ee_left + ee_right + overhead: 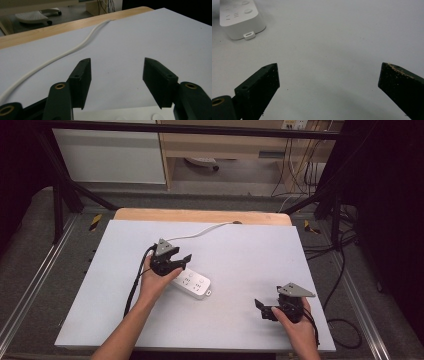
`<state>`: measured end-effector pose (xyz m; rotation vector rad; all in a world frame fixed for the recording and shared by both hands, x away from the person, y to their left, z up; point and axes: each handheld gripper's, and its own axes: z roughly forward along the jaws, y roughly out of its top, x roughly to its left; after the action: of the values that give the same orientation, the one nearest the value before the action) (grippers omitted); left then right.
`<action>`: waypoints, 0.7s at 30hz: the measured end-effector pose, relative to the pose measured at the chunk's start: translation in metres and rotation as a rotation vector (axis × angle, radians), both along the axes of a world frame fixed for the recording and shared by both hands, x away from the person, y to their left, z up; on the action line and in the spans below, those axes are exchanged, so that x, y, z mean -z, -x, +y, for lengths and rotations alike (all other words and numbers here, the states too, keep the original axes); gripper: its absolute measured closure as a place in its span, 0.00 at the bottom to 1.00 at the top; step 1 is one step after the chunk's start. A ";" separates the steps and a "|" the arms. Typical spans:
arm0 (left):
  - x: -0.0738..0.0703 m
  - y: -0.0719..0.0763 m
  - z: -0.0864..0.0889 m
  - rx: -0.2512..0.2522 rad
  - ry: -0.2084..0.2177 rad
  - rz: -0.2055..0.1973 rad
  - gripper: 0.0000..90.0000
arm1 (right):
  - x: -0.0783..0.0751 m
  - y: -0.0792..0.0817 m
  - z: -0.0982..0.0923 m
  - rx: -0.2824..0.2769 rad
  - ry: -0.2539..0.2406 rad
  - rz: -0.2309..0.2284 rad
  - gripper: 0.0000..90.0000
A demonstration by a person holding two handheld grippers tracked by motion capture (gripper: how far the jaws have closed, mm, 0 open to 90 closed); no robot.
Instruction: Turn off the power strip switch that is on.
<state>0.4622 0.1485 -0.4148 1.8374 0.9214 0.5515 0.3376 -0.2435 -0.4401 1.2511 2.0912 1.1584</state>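
Both tongs, left gripper (181, 260) and right gripper (262, 308), I am holding open; power strip (192, 284) is lying mid-bench.

Beyond the white table sheet (250, 250), a wooden edge (200, 215) runs at twelve o'clock, a wheeled base (202, 163) sits under the shelf, and cables (300, 170) dangle at one o'clock.
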 end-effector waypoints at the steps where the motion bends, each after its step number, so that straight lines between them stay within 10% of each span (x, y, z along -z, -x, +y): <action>1: -0.001 0.000 -0.001 -0.009 0.000 -0.002 0.39 | 0.000 0.000 0.000 0.002 -0.001 0.000 0.05; 21: -0.008 -0.001 -0.011 -0.008 -0.025 0.031 0.08 | 0.000 0.000 0.000 0.001 0.001 -0.002 0.04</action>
<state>0.4630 0.1376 -0.4068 1.8707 0.9470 0.5429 0.3379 -0.2434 -0.4402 1.2499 2.0894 1.1581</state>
